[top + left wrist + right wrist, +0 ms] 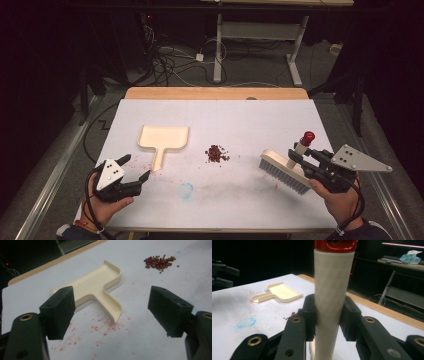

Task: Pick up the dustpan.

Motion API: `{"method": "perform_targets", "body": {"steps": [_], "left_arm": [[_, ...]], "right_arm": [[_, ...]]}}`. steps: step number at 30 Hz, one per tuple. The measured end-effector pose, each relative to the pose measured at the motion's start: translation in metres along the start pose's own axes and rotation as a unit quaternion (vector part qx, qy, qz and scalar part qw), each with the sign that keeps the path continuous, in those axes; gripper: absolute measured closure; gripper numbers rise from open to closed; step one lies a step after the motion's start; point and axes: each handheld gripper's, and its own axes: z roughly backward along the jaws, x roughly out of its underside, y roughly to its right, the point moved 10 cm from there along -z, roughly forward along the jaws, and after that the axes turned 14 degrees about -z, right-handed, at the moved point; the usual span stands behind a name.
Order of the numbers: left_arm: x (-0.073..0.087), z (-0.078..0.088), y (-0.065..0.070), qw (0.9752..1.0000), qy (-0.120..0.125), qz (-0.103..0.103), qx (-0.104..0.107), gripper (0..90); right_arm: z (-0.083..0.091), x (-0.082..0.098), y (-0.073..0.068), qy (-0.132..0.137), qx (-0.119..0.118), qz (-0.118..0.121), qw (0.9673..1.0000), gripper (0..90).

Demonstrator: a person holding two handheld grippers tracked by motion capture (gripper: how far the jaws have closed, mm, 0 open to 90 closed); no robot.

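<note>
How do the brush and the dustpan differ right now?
The brush is clamped by its handle in the right tool; the dustpan lies flat, untouched, before the open left tool. The brush has grey bristles and a red cap; the dustpan is plain. Both are cream-coloured.

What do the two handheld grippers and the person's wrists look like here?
Both the left gripper and the right gripper are black, with two blocky jaws on hinged links that carry brass-coloured rivets. Each bears a grey three-cornered plate with dark screw dots on top. A black cable trails from each, looping by the wrist. Dark sleeves show at the bottom edge, and the left wrist wears a thin orange band.
</note>
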Motion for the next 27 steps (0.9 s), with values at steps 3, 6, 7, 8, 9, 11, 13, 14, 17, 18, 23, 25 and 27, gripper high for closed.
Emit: {"method": "perform_targets", "body": {"steps": [3, 6, 7, 8, 9, 11, 13, 14, 17, 18, 23, 25, 27], "left_arm": [[0.000, 0.000, -0.002, 1.0000, -0.004, 0.007, -0.002, 22.0], [-0.001, 0.001, 0.000, 0.9999, -0.007, 0.008, 0.000, 21.4], [-0.001, 0.001, 0.000, 0.9999, -0.008, 0.009, 0.001, 21.4], [-0.001, 0.001, 0.000, 0.9999, -0.008, 0.009, 0.001, 21.2], [0.000, -0.001, 0.001, 0.9999, -0.015, 0.005, 0.002, 20.4], [0.001, -0.003, 0.001, 0.9998, -0.019, 0.006, 0.002, 20.3], [0.001, -0.007, 0.003, 0.9996, -0.021, 0.011, 0.011, 20.2], [0.004, -0.011, 0.002, 0.9990, -0.041, 0.016, 0.007, 20.2], [0.007, -0.016, 0.001, 0.9978, -0.054, 0.038, 0.011, 20.2], [0.009, -0.020, 0.001, 0.9971, -0.062, 0.043, 0.011, 20.2], [0.010, -0.050, -0.003, 0.9910, -0.099, 0.087, 0.024, 20.2], [0.011, -0.057, -0.003, 0.9897, -0.105, 0.093, 0.028, 20.2], [0.011, -0.077, 0.000, 0.9855, -0.128, 0.104, 0.040, 20.2]], "right_arm": [[0.000, 0.003, 0.003, -0.004, 0.006, -0.002, 1.0000, 69.8], [-0.001, 0.004, 0.005, -0.004, 0.014, -0.005, 0.9999, 69.8], [0.000, 0.003, 0.005, -0.004, 0.014, -0.004, 0.9999, 69.8], [0.000, 0.003, 0.005, -0.004, 0.014, -0.004, 0.9999, 69.8], [-0.001, 0.001, 0.004, 0.000, 0.012, -0.006, 0.9999, 69.7], [0.000, 0.001, 0.003, 0.002, 0.013, -0.006, 0.9999, 69.8], [-0.001, 0.001, 0.002, -0.001, 0.012, -0.008, 0.9999, 69.7], [-0.001, 0.001, 0.002, -0.001, 0.013, -0.009, 0.9999, 69.8], [-0.001, 0.000, 0.001, 0.000, 0.011, -0.007, 0.9999, 69.7], [-0.001, 0.000, 0.000, 0.000, 0.011, -0.007, 0.9999, 69.7], [-0.002, 0.002, 0.005, -0.003, 0.015, -0.016, 0.9997, 69.7], [-0.002, 0.002, 0.006, -0.003, 0.016, -0.017, 0.9997, 69.7], [-0.002, 0.003, 0.007, -0.005, 0.018, -0.019, 0.9996, 69.7]]}}
